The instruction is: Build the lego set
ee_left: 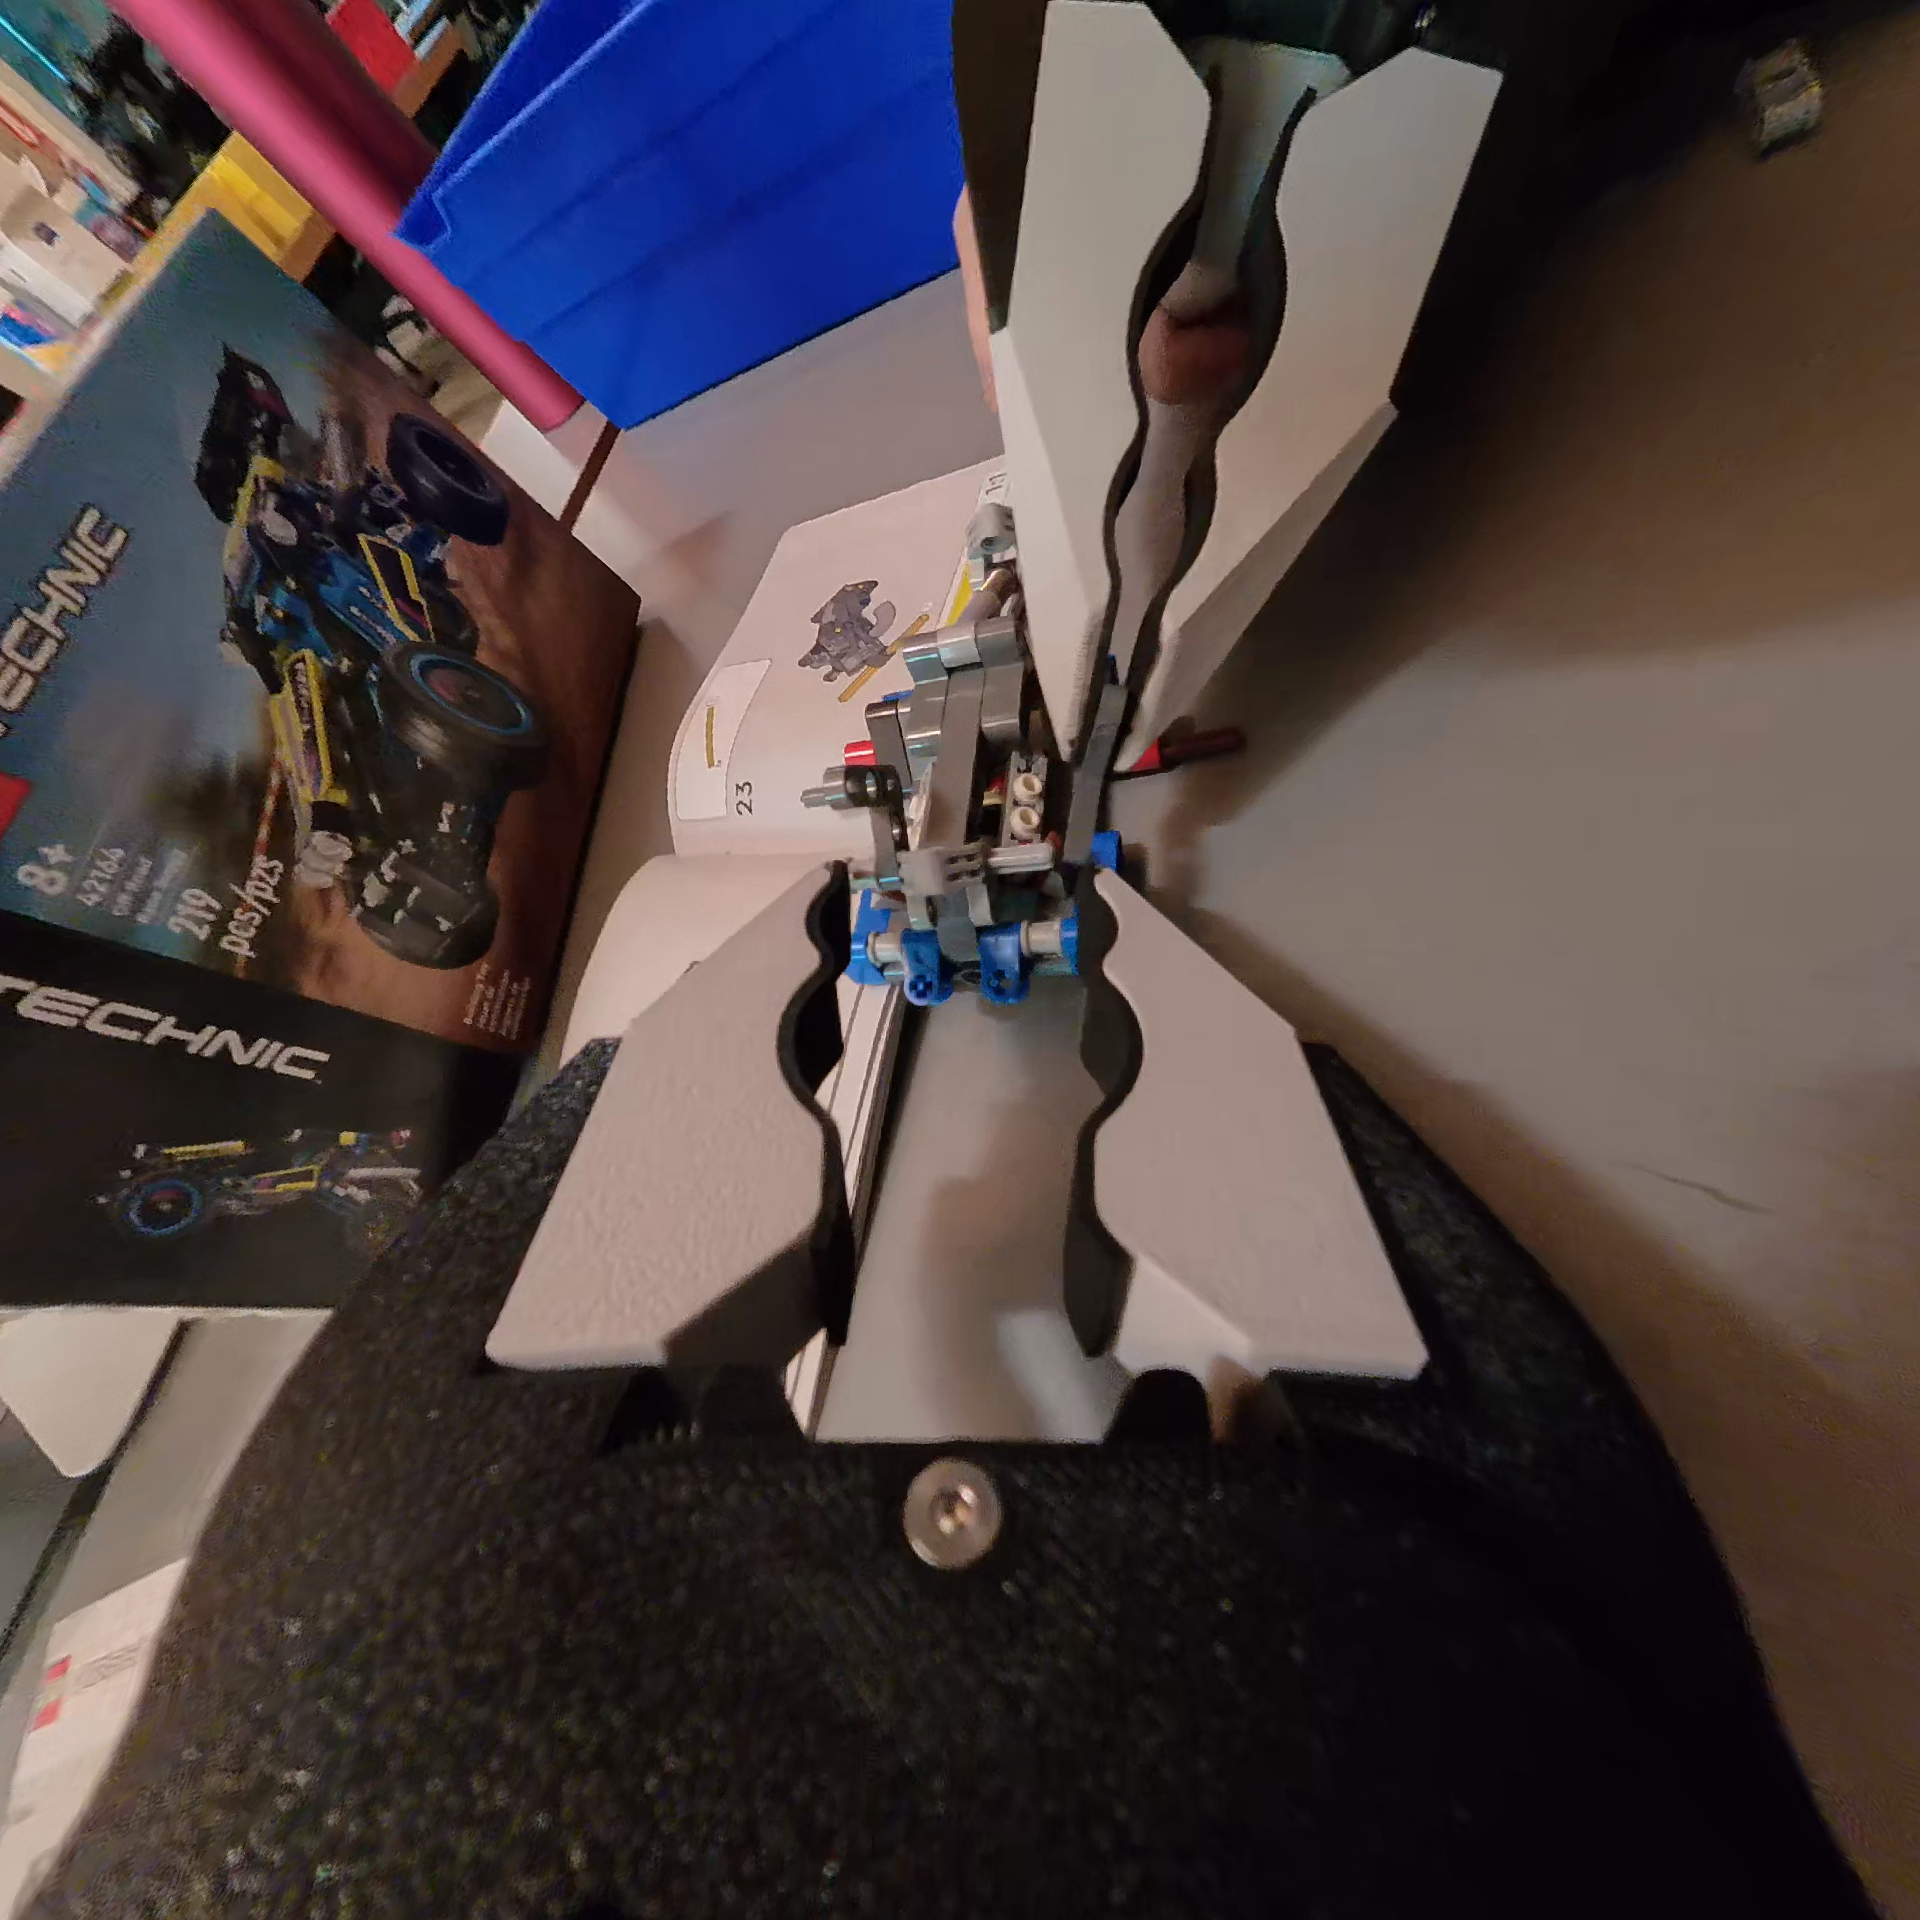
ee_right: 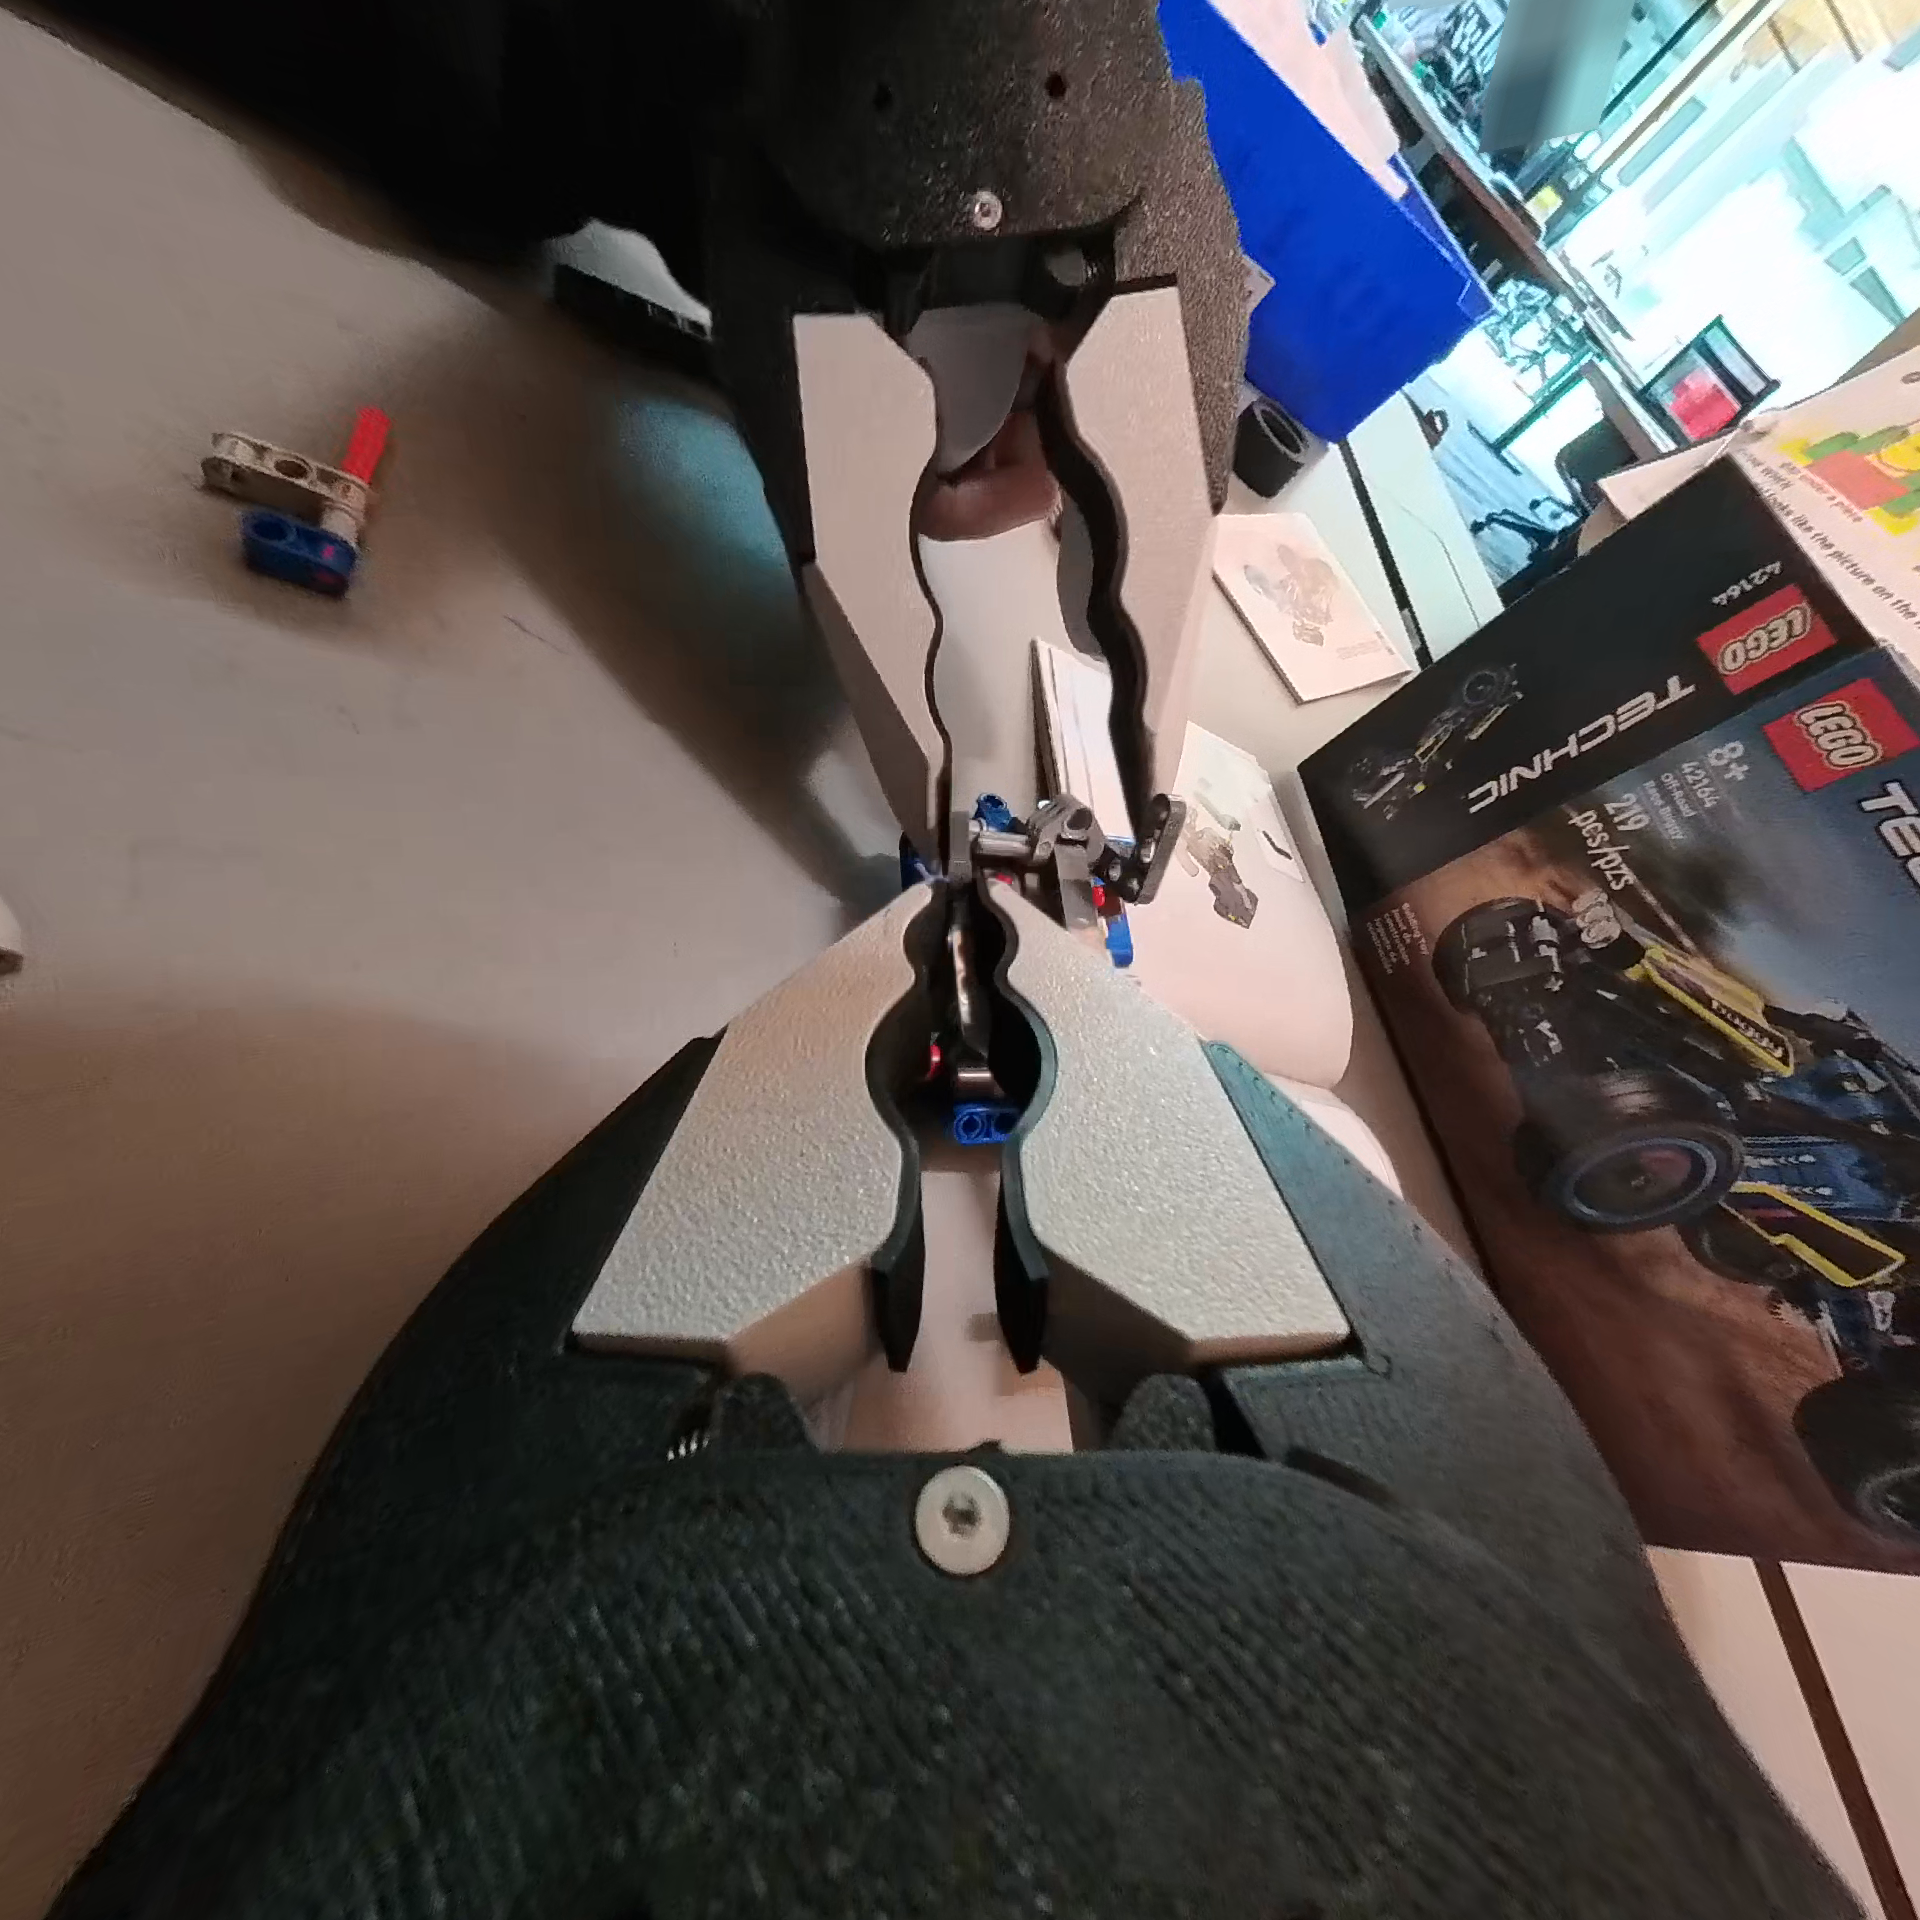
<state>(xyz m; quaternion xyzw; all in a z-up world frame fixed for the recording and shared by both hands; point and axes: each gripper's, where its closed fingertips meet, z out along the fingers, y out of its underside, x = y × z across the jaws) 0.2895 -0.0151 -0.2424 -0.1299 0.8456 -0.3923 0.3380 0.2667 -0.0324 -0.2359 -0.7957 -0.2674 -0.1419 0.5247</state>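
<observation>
Toy set box [ee_left: 312, 644] beside open instruction booklet [ee_left: 790, 665]; blue bin [ee_left: 707, 187], pink tube [ee_left: 343, 197], loose small pieces [ee_right: 301, 499] on table [ee_left: 1558, 935]

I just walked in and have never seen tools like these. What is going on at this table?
A person is working with two hand-held grippers on a small grey and blue brick model. The left hand-held gripper grips the model's blue end. The right hand-held gripper, opposite, is shut on a thin dark grey beam at its side. An open instruction booklet lies beneath, with the set's box beside it.
</observation>
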